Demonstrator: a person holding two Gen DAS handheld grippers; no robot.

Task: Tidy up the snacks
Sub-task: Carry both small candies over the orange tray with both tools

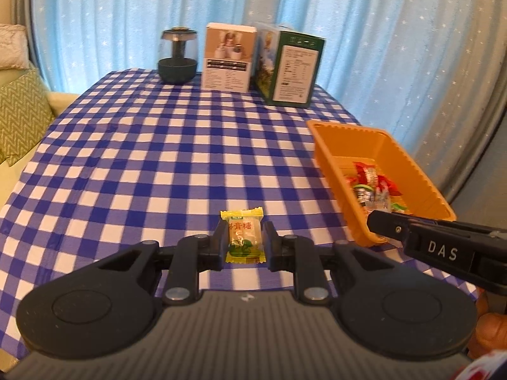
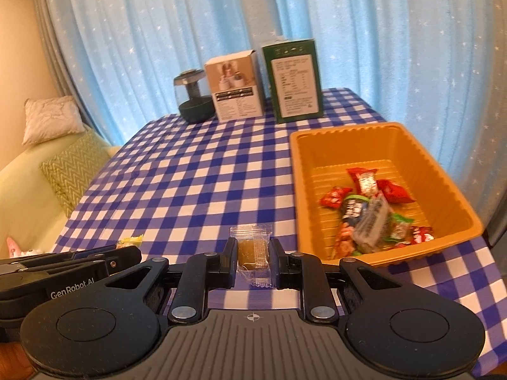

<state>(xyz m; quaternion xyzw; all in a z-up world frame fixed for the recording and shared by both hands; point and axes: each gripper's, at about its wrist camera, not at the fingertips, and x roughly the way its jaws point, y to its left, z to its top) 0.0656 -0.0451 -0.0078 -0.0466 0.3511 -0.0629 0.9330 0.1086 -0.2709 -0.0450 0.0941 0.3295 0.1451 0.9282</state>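
Between each pair of fingers sits one wrapped sweet, both held up over the checked table.

Clamped in the left gripper (image 1: 242, 240), whose fingers (image 1: 218, 241) are closed against its sides, a yellow-wrapped candy (image 1: 243, 237) stands upright, its crimped top poking out past the tips. The right gripper (image 2: 253, 259) is likewise closed, its fingers (image 2: 228, 258) pinching a clear-wrapped brown candy (image 2: 253, 255) that sticks out past the tips. Just to the right of both lies the orange tray (image 2: 393, 139) on the blue-and-white checked table (image 1: 142, 158), holding a heap of red, green and clear wrapped snacks (image 2: 367, 209). At the far edge stand a white box (image 1: 228, 57), a green box (image 1: 293, 69) and a dark round jar (image 1: 178, 55), with a blue starred curtain (image 1: 126, 9) behind.
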